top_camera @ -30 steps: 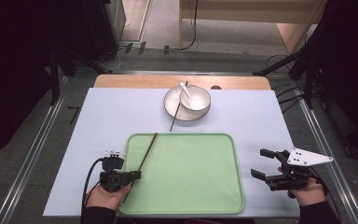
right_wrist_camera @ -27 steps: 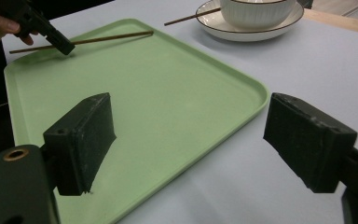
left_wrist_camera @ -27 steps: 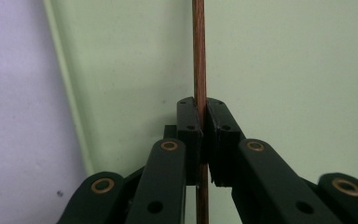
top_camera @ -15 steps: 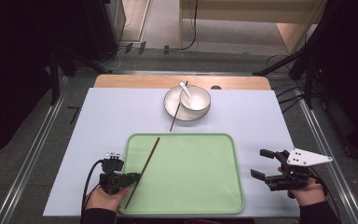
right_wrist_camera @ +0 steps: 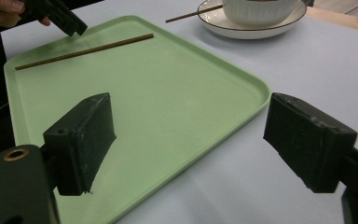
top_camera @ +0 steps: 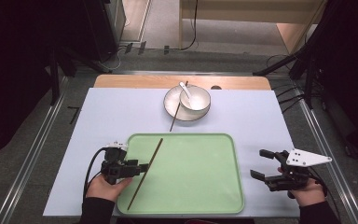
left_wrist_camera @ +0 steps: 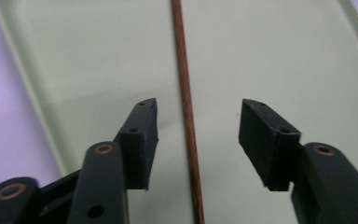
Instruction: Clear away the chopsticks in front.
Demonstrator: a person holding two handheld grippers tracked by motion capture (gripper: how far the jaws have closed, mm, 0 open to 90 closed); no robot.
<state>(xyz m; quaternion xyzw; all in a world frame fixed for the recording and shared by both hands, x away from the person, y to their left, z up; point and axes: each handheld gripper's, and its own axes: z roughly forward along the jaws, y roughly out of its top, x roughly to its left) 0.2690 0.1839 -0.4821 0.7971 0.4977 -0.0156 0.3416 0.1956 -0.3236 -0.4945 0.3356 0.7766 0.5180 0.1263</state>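
high view: the chopstick [top_camera: 145, 173] lies flat on the green tray [top_camera: 200, 186], close to the tray's left edge. it runs on a slant, its far end pointing toward the tray's far left corner and its near end toward the near left corner.

left gripper view: the same chopstick [left_wrist_camera: 186, 112] passes lengthwise between the two black jaws, clear of both pads, with tray surface visible on either side. the left gripper [left_wrist_camera: 198, 135] is released; its jaws have just been opening, and the chopstick rests on the tray between them without being pressed.

high view: the left gripper [top_camera: 135, 167] sits at the tray's left edge, just beside the middle of the chopstick, held in the person's left hand [top_camera: 103, 185] at the near left part of the table [top_camera: 121, 112]. the right gripper [top_camera: 263, 169] is on the table past the tray's right edge, well apart from the chopstick.

right gripper view: the right gripper [right_wrist_camera: 189, 140] has its jaws spread wide with nothing between the pads; the tray's corner lies beyond them.

high view: a second chopstick [top_camera: 177, 112] leans on the plate [top_camera: 171, 103] near the table's far edge. a white bowl [top_camera: 196, 99] stands on that plate, with a white spoon [top_camera: 186, 89] in it.
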